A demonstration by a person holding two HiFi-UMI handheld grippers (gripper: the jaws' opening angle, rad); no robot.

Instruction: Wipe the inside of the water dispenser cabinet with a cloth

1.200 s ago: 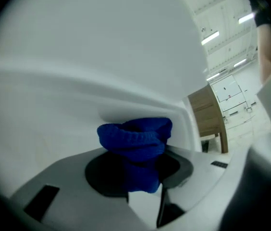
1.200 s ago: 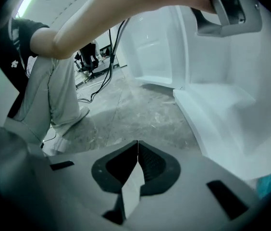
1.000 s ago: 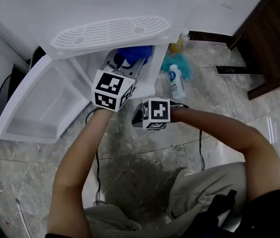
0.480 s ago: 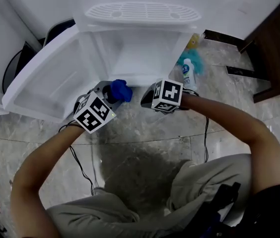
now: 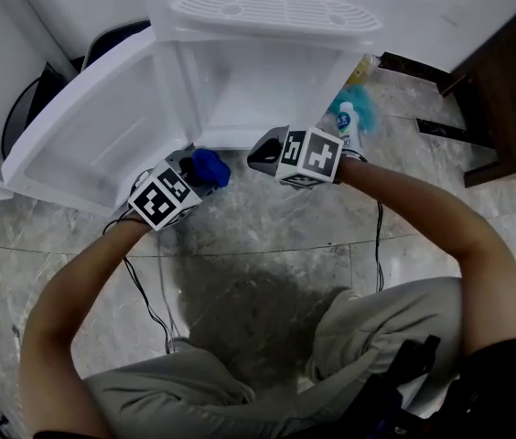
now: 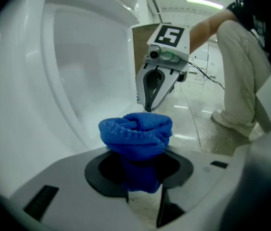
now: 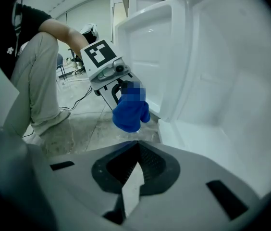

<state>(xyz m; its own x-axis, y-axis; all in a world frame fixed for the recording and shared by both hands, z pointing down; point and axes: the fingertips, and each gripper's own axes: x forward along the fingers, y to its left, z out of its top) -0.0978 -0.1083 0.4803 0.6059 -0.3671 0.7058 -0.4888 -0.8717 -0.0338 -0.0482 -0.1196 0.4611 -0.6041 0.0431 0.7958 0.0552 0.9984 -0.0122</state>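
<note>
The left gripper's jaws clamp one bunched blue cloth, likely bunched to make a soft wiping pad. It sits at seven o'clock of the one cabinet, at its front lip. The right gripper, jaws together and empty, waits at five o'clock. One door stands open toward nine o'clock, so the inside can be reached.

- The left gripper and the right gripper have pale grey shells with black jaw sockets.
- Each carries a cube with black-and-white square markers.
- A thin black cable trails from each.
- The person wears beige trousers and a black short-sleeved top.
</note>
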